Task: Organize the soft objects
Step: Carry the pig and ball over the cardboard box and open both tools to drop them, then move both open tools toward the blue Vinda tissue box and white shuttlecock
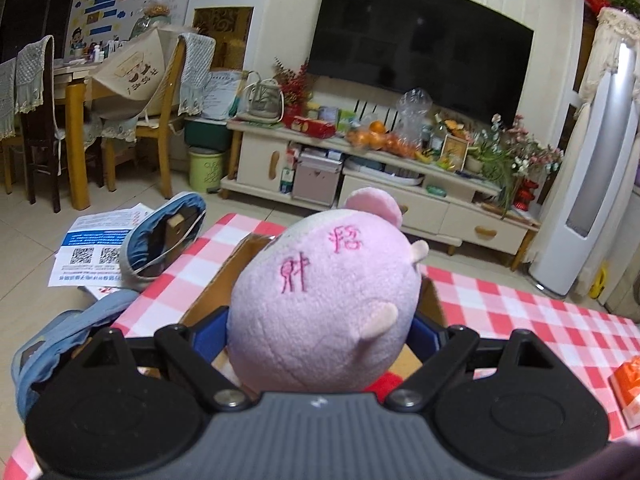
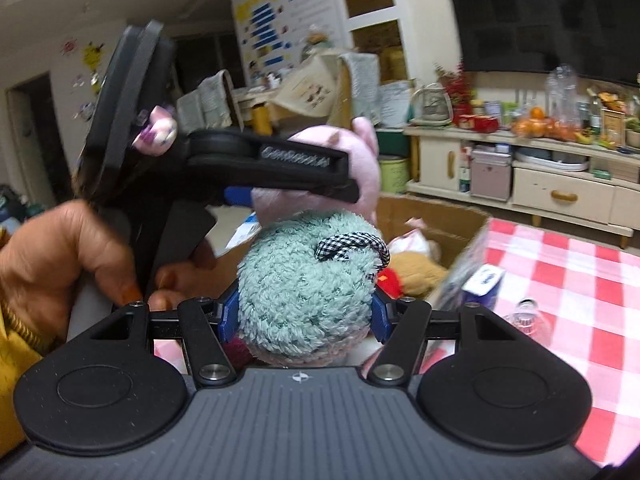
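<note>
My left gripper (image 1: 320, 332) is shut on a pink plush pig (image 1: 324, 300) with red embroidered characters, held above the open cardboard box (image 1: 224, 280). In the right wrist view the left gripper (image 2: 352, 188) shows side-on, clamping the pink plush pig (image 2: 360, 160) over the cardboard box (image 2: 440, 216). My right gripper (image 2: 304, 316) is shut on a teal fluffy plush (image 2: 300, 280) with a checkered bow, close beside the box. Inside the box lie a brown plush (image 2: 416, 268) and a white-pink toy (image 2: 412, 240).
The table has a red-white checkered cloth (image 2: 560, 280). A blue-white carton (image 2: 484, 284) and a clear bottle top (image 2: 528, 316) stand right of the box. An orange item (image 1: 628, 384) sits at the table's right edge. Blue bags (image 1: 164, 236) and leaflets (image 1: 92, 244) lie on the floor.
</note>
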Demonstrator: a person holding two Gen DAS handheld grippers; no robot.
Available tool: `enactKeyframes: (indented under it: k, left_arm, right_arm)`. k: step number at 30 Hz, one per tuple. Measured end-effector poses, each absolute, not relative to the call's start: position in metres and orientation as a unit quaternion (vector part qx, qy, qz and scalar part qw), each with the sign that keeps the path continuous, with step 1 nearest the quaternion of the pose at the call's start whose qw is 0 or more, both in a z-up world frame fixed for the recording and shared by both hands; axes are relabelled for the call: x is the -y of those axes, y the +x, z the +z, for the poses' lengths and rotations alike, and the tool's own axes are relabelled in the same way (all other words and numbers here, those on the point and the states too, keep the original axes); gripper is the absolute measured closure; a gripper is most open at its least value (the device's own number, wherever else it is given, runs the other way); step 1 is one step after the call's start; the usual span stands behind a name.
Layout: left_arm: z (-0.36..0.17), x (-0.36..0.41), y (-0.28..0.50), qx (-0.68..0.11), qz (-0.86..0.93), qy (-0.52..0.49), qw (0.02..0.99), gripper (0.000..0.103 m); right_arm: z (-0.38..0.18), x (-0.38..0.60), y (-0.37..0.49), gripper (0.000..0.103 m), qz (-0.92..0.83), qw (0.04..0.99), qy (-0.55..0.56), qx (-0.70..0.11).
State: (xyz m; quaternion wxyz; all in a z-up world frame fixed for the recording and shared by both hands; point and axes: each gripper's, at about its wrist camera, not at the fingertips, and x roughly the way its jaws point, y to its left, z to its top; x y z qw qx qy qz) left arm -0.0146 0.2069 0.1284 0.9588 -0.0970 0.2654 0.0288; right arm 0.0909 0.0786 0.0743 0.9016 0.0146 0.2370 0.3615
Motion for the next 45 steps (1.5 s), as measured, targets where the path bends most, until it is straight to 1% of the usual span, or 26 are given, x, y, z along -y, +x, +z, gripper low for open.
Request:
enactKeyframes:
  k: [9, 13, 15, 16, 21, 24, 26, 29, 36, 40, 45]
  left_arm:
    - [0.12, -0.208, -0.008, -0.297, 0.032, -0.071, 0.952, 0.012]
    - [0.118, -0.205, -0.004, -0.31, 0.049, -0.056, 0.948, 0.008]
    - [0.118, -0.205, -0.004, -0.313, 0.058, -0.051, 0.947, 0.007]
    - [0.119, -0.204, -0.005, -0.313, 0.06, -0.05, 0.947, 0.007]
    - [0.125, -0.198, -0.009, -0.299, 0.068, -0.044, 0.951, 0.007]
    - [0.132, -0.192, -0.013, -0.273, 0.071, -0.03, 0.959, 0.007]
    - [0.137, -0.188, -0.016, -0.254, 0.073, -0.023, 0.964, 0.004]
    - [0.14, -0.185, -0.017, -0.239, 0.079, -0.029, 0.967, 0.003]
    - [0.141, -0.167, -0.019, -0.23, 0.068, -0.03, 0.97, 0.003]
    - [0.14, -0.157, -0.02, -0.23, 0.054, -0.031, 0.971, 0.001]
    - [0.138, -0.142, -0.019, -0.235, 0.039, -0.031, 0.971, 0.001]
  right_arm:
    - [0.06, -0.098, 0.097, 0.025, 0.379, 0.889, -0.001, -0.259]
    - [0.061, -0.101, 0.088, 0.017, 0.385, 0.885, 0.006, -0.261]
    - [0.063, -0.099, 0.084, 0.003, 0.383, 0.888, 0.011, -0.255]
    - [0.065, -0.097, 0.083, 0.005, 0.383, 0.889, 0.014, -0.25]
    - [0.074, -0.075, 0.072, 0.005, 0.376, 0.896, 0.038, -0.233]
    - [0.077, -0.062, 0.065, 0.004, 0.36, 0.904, 0.055, -0.224]
    - [0.078, -0.054, 0.063, 0.004, 0.348, 0.908, 0.064, -0.223]
    - [0.076, -0.044, 0.062, 0.004, 0.326, 0.916, 0.073, -0.222]
    - [0.069, -0.026, 0.06, 0.004, 0.272, 0.929, 0.104, -0.23]
    - [0.066, -0.014, 0.06, 0.002, 0.243, 0.934, 0.122, -0.231]
    - [0.062, 0.0, 0.057, 0.0, 0.219, 0.934, 0.15, -0.238]
